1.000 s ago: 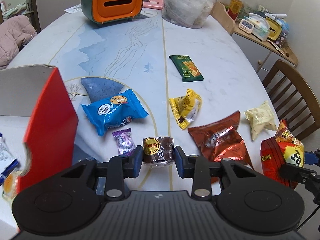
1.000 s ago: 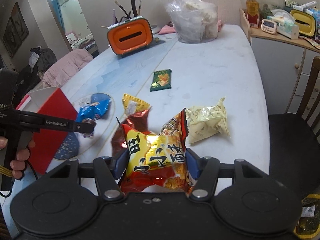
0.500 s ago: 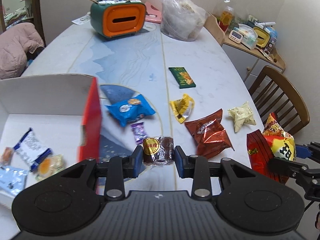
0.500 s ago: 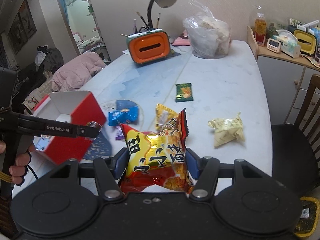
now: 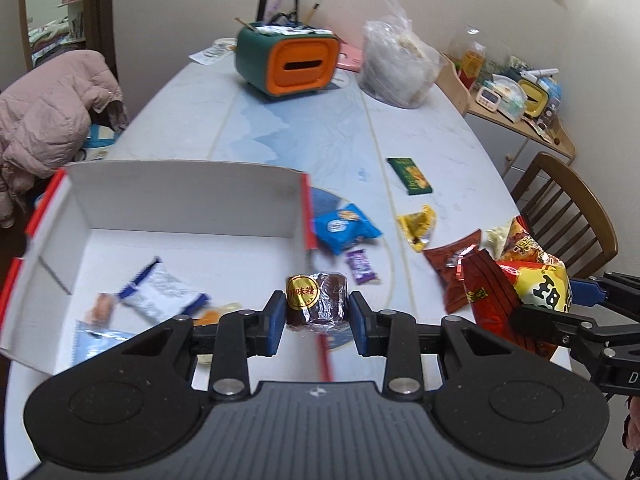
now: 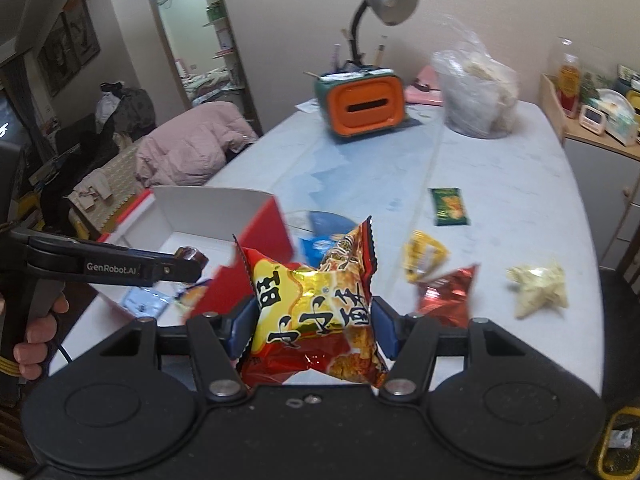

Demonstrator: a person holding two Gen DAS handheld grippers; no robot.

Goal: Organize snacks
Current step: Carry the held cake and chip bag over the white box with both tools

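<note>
You hold a small brown cake roll (image 5: 316, 299) with a gold sticker above the open white box (image 5: 180, 188), which has red outer walls and a few packets inside. Your red-and-yellow crisp bag (image 6: 316, 304) hangs clamped above the table, right of the box.

The left tool (image 5: 316, 314) pointed steeply downward, its blue pads (image 5: 275, 320) pressed against both sides of a small brown wrapped cake (image 5: 317, 300). The right tool (image 6: 312, 326) tilted downward beside it, jaws clamped on a red-and-yellow snack bag (image 6: 316, 312). At the edge of the right wrist view, a bare hand (image 6: 34, 338) curled its fingers around the left tool's grip.
</note>
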